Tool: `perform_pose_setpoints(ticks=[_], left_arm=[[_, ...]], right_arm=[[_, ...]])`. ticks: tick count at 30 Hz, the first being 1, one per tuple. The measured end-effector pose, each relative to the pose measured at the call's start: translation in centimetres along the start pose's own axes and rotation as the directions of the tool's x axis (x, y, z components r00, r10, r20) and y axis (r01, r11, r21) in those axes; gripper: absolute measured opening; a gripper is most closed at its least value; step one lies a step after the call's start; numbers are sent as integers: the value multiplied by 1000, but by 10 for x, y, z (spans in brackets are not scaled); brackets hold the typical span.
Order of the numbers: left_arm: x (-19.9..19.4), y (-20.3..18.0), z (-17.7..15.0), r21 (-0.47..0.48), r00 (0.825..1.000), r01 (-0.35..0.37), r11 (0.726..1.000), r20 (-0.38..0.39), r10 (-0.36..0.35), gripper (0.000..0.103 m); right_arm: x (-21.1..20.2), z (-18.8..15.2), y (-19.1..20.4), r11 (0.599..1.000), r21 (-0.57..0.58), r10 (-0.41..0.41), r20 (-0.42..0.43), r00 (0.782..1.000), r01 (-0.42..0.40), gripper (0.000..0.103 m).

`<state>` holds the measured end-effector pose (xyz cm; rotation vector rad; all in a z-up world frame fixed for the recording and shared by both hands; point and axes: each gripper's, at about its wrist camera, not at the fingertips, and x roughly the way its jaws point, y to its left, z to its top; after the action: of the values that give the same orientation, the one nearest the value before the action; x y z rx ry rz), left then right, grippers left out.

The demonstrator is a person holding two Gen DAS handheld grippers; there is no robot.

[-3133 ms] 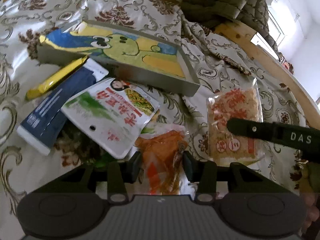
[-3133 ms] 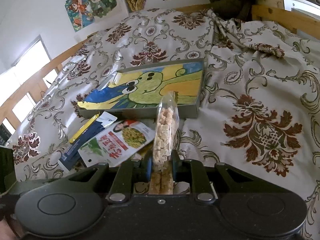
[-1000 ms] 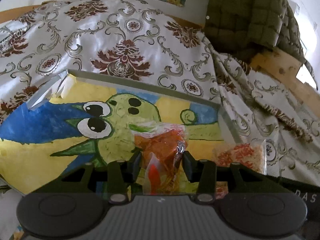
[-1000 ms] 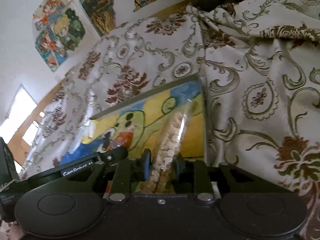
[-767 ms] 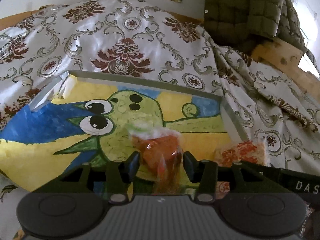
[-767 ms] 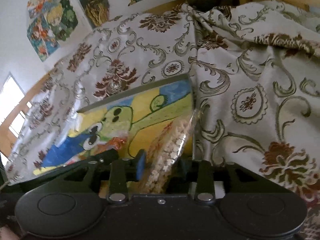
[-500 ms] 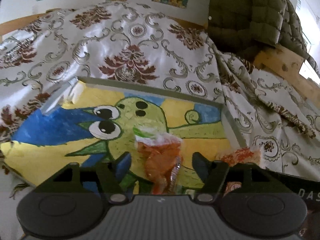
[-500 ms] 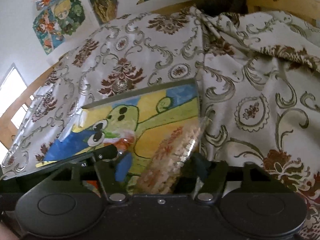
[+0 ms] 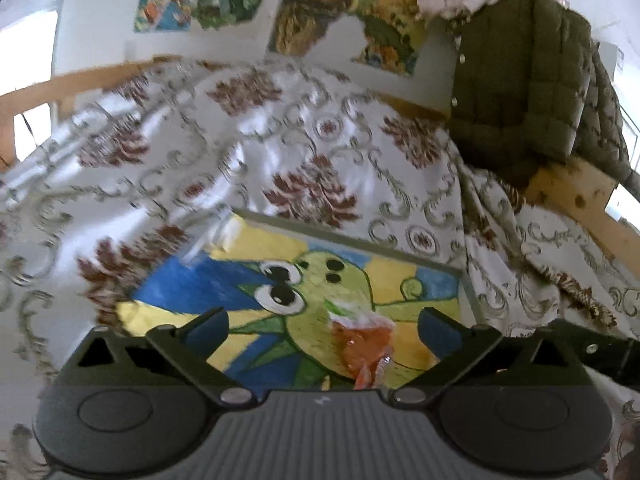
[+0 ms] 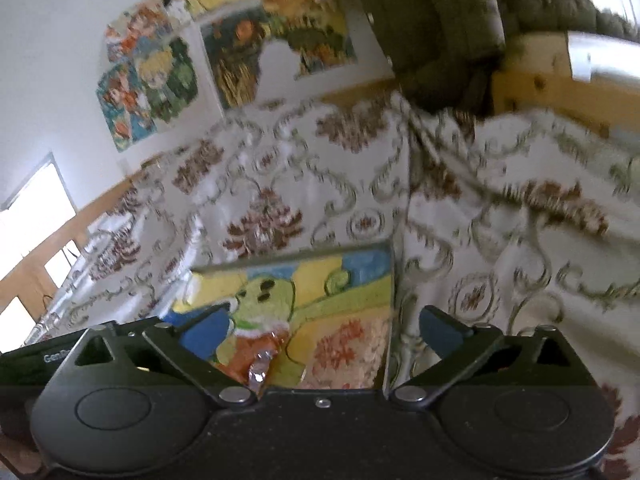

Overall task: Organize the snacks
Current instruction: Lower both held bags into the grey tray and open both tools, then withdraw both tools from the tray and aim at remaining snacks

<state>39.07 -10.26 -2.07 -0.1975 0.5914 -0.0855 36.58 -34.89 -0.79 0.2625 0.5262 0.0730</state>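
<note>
— Orange crinkly snack pouch (image 9: 362, 346) and the clear bag of pale puffed bits (image 10: 348, 354) lie in the shallow grey tray with the painted green frog (image 9: 360, 242) on the bed.

— Tongs?

— Left tongs (image 9: 322, 326) and right tongs (image 10: 322, 326) gape wide, empty; three seconds ago each pinched its packet. Other packets, out of view now, probably remain.

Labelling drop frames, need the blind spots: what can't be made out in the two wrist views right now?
- Orange plastic snack bag: left wrist view, lower end hidden behind the gripper body.
- Clear bag of pale puffed snacks with red print: right wrist view, near end cut off by the gripper body.
- Painted shallow box: near edge hidden in both views.
- Print on either bag: blurred, unreadable.
- Remaining snacks: out of frame.
</note>
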Motion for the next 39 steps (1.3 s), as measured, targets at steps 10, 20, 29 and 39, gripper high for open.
perform_pose_setpoints(ticks=[10,20,29,39], left_arm=[[-93,13,-13,-4,992,-32,999,124,32,103],[-186,28,-40,-12,978,-38,999,206,40,103],[-236,38,-77,45,977,-92,995,196,82,103],[-261,47,-125,85,985,-150,985,96,141,103]], right_arm=[[-83,-8,33,991,-128,-15,192,981,41,102],[-161,-45,53,983,-154,-57,270,961,101,102],[-204,-91,61,986,-130,-82,169,982,105,102],[-232,-131,54,998,52,-38,22,999,37,102]])
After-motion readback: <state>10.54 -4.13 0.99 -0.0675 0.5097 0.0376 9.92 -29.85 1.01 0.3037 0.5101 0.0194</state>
